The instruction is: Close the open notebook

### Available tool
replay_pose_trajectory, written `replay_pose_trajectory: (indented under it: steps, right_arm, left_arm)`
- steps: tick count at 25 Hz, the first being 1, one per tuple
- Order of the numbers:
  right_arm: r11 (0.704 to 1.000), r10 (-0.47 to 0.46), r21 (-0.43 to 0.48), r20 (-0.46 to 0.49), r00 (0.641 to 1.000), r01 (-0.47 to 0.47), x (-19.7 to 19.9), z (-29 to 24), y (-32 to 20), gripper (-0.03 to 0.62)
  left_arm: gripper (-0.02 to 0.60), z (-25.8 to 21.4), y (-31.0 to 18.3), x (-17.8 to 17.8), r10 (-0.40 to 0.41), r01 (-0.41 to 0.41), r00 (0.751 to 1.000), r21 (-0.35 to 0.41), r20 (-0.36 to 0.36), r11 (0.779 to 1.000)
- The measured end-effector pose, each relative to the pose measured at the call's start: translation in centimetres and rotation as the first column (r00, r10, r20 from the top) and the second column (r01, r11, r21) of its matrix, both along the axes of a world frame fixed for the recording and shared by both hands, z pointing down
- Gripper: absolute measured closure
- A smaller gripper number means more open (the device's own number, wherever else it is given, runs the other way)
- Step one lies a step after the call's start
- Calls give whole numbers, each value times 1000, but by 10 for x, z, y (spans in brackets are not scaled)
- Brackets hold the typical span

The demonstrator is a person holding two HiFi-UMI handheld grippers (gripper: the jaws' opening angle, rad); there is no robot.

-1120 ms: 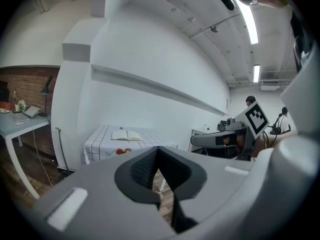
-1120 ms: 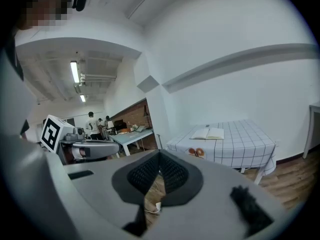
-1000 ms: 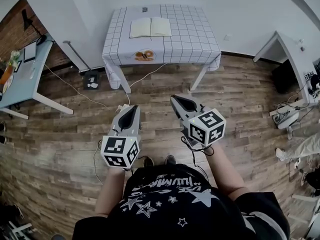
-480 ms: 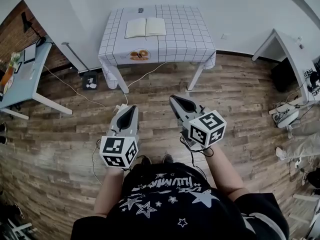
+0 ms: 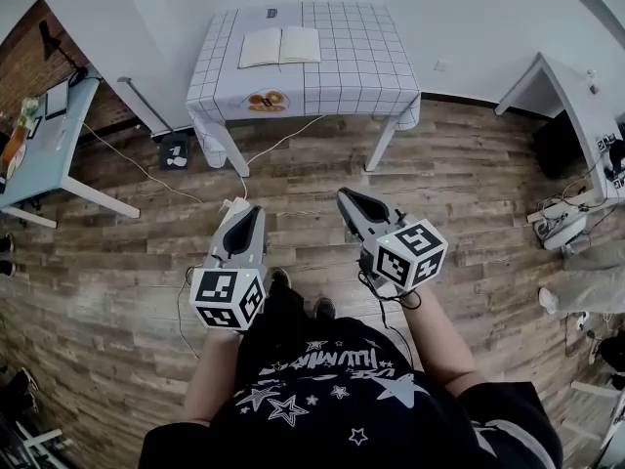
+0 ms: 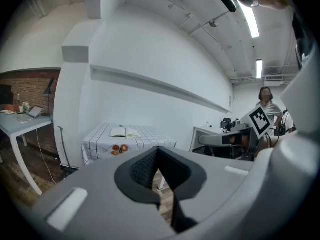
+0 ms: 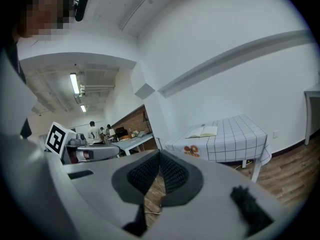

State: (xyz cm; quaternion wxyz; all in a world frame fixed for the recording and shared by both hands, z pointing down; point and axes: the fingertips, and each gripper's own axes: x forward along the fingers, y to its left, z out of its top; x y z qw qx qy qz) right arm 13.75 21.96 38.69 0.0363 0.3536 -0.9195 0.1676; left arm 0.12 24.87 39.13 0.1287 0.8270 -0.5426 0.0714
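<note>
The open notebook point(image 5: 280, 46) lies flat with cream pages up on a table with a white checked cloth point(image 5: 361, 57), far ahead across the wooden floor. It also shows small in the left gripper view, notebook point(image 6: 125, 132), and in the right gripper view, notebook point(image 7: 203, 131). My left gripper point(image 5: 255, 210) and right gripper point(image 5: 342, 194) are held side by side in front of the person's body, pointing towards the table. Both are shut and empty, well short of the table. The left gripper point(image 6: 158, 149) and right gripper point(image 7: 159, 152) each have their ribbed pads meeting at the tips.
A grey-blue desk point(image 5: 49, 154) with a laptop stands at the left, a white desk point(image 5: 571, 106) at the right. Cables point(image 5: 146, 179) and a power strip point(image 5: 234, 206) lie on the floor between me and the table. People point(image 7: 92, 130) stand in the background.
In the head view the table and notebook have shifted slightly up and left, and the person's feet have stepped. Both grippers stay shut, drifting a little lower in the picture.
</note>
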Motion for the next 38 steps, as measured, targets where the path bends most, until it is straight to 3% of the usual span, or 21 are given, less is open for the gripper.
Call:
replay_pose_trajectory:
  steps: [10, 21, 31, 38]
  right_arm:
    - [996, 79, -28, -42, 996, -80, 2, 15, -56, 579]
    - [996, 83, -18, -54, 995, -84, -64, 5, -164, 579]
    - [993, 109, -29, -91, 990, -112, -109, 10, -222, 579]
    - [987, 154, -36, -108, 982, -158, -133, 11, -247, 579]
  left_arm:
    - [572, 15, -74, -16, 28, -28, 999, -7, -19, 1000]
    - [572, 9, -185, -74, 48, -48, 998, -4, -28, 999]
    - [572, 18, -246, -125, 65, -66, 997, -23, -52, 998]
    - [572, 23, -275, -147, 119, -121, 991, -35, -64, 992]
